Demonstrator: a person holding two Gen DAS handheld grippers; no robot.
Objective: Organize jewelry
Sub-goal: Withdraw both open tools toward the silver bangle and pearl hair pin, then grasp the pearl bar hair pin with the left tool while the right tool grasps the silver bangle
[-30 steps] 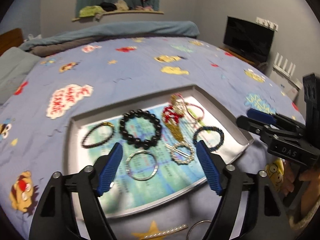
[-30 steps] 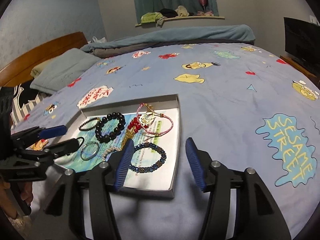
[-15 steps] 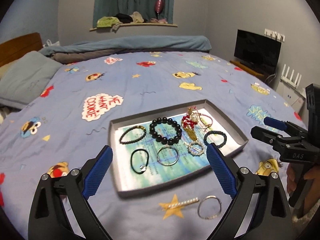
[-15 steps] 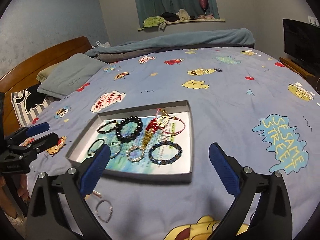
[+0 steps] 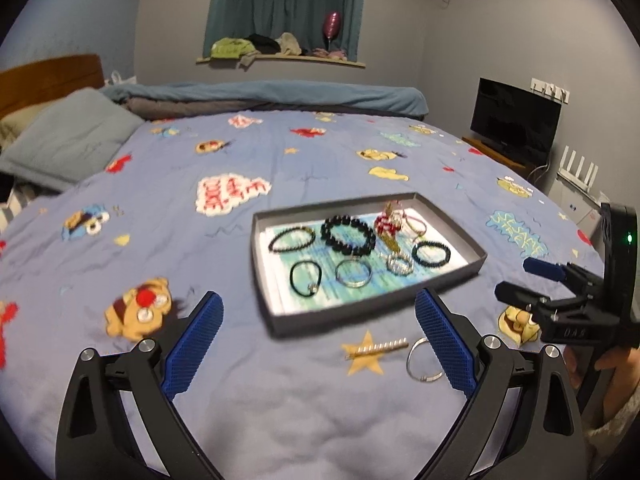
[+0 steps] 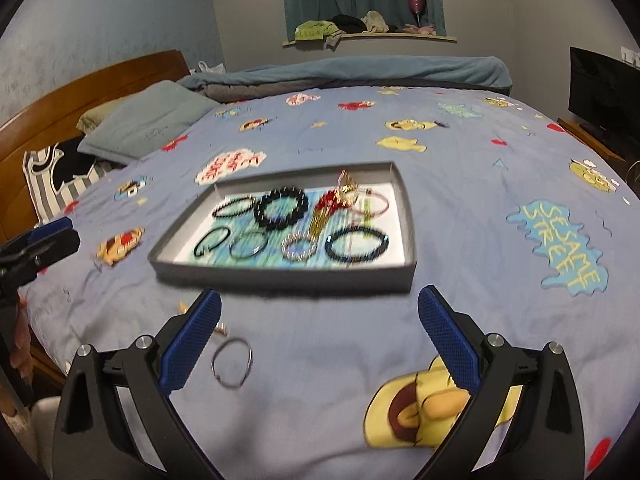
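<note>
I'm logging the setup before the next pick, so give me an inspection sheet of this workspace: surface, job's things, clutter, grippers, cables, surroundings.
Surface: bed with a blue cartoon-print cover, rumpled.
Job's things: grey tray holding several bracelets and rings, including a black bead bracelet; a silver ring and a silver bar lie on the cover outside the tray, on its near side.
Clutter: pillow, folded blanket.
Grippers: left gripper open, nothing between the jaws, which have just been opening; right gripper open, likewise.
Cables: a wire by the router.
Surroundings: TV, curtained window, cluttered sill, wooden headboard.
</note>
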